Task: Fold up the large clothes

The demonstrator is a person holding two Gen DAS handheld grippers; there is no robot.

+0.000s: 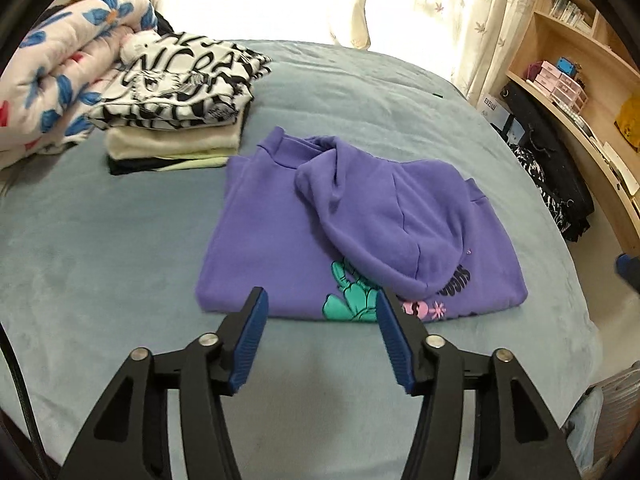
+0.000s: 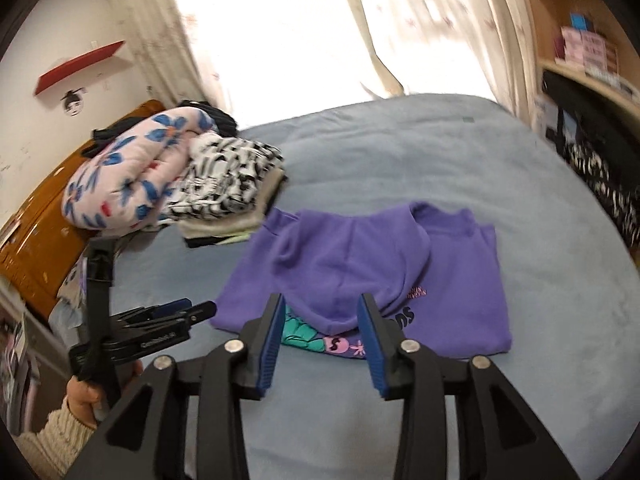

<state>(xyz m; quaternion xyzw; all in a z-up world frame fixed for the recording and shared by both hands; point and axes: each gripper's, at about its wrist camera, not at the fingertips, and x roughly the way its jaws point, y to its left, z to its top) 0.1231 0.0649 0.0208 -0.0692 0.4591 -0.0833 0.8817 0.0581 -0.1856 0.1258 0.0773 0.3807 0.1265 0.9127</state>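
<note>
You are working over a bed (image 1: pixel 120 240) covered in a soft, plush blue-grey spread, with pale leaf-printed curtains (image 1: pixel 468 20) glowing against the window at the far side and curved wooden shelves (image 1: pixel 580 92) along the right. The purple hoodie (image 1: pixel 280 240) lies flat in the middle of the bed, folded into a rough rectangle of thick fleece, its rounded hood (image 1: pixel 384 220) flopped forward over the chest so it half covers the teal and pink print (image 1: pixel 352 300) near the close edge. To the far left sits a neat stack of folded clothes (image 1: pixel 176 120), a black-and-white patterned piece on top of cream, pale green and dark layers, and beside it a puffy quilted blanket (image 1: pixel 60 80) with blue flowers, rolled into a fat bundle. Your left gripper (image 1: pixel 320 304) hovers just short of the hoodie's near edge, its ribbed blue pads (image 1: pixel 248 344) spread wide and holding nothing. Your right gripper (image 2: pixel 322 308) is also wide apart and empty, framing the near edge of the hood; that view is slightly blurred. There the left gripper shows side-on at the left, held by your hand (image 2: pixel 84 396) in a cream knitted sleeve.
</note>
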